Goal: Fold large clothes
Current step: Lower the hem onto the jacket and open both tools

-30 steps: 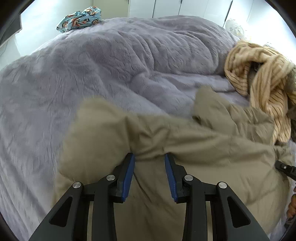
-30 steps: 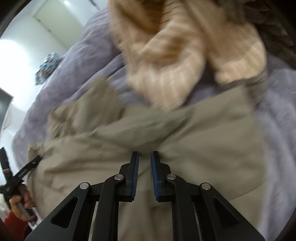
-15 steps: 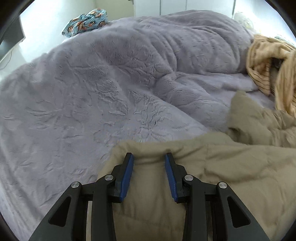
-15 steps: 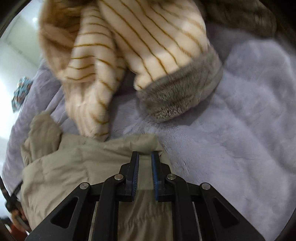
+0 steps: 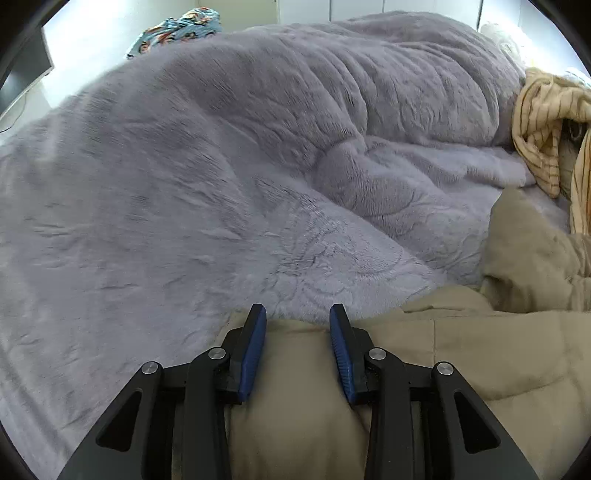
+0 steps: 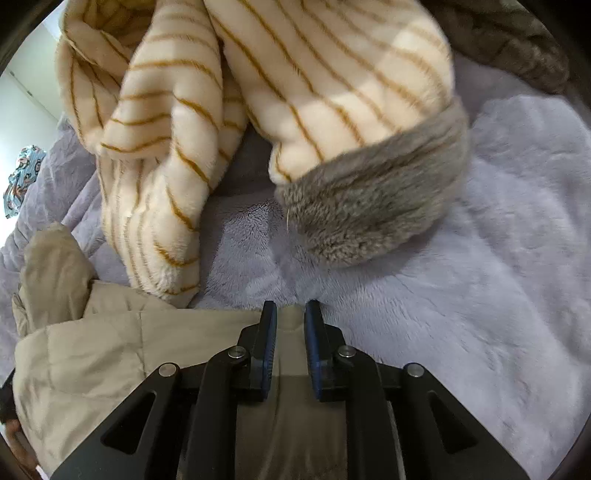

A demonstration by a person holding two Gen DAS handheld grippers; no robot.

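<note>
Lowering both corners onto the lilac plush blanket is the step in hand. The khaki padded jacket, blurred and hanging in front of both cameras a second ago, now lies flat along the 6 o'clock edge of each view — its folded edge laid out across the bed.

Left gripper: jaws moderately spread, a thick bunch of jacket filling the gap, pads pressing on it. Right gripper: jaws narrow and opening, a thin fold of jacket between the pads — release appears to be starting.

In the right wrist view the striped fleece garment with its grey furry cuff sits at 12 o'clock, just beyond the jacket edge. A patterned cloth lies at 11 o'clock in the left wrist view, well apart.

Judgement: this fold is nearly placed; smoothing and a further fold likely follow.
</note>
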